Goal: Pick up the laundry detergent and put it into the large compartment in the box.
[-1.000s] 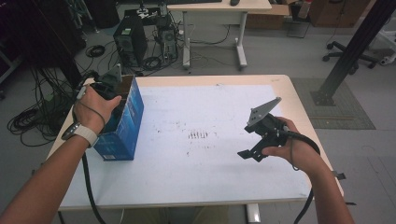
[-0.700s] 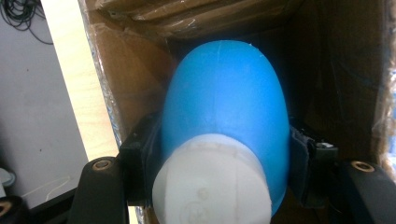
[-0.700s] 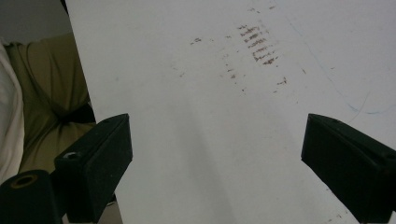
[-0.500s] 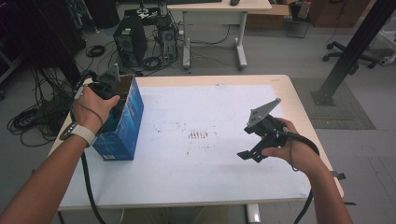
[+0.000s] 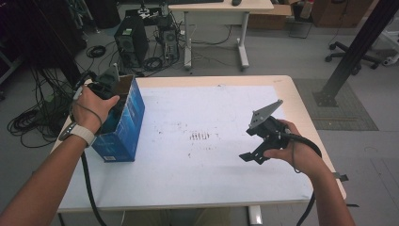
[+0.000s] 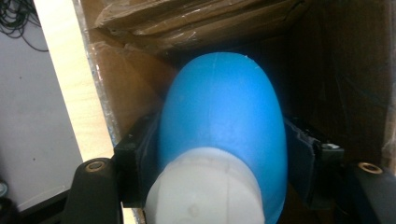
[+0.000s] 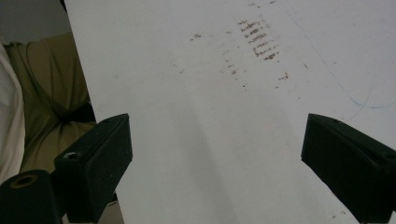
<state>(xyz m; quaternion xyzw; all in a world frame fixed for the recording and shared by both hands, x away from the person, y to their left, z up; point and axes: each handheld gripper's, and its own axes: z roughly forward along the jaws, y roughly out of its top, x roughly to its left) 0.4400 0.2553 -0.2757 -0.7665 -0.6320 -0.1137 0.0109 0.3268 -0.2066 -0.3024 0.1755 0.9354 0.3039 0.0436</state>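
black tools, white wristband, trailing cables

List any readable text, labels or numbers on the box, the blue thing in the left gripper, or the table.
None can be read.
Blue box: a pale patch low on its side, too small to read.
Blue and white object in the left gripper: no print visible.
Table sheet: brown smudges, not writing.

A grey floor runs round a wooden table topped with a white sheet that carries brown smudges. Beyond it stand a second desk, a black computer tower and loose cables. To the right rise a black post on a base plate and an office chair.
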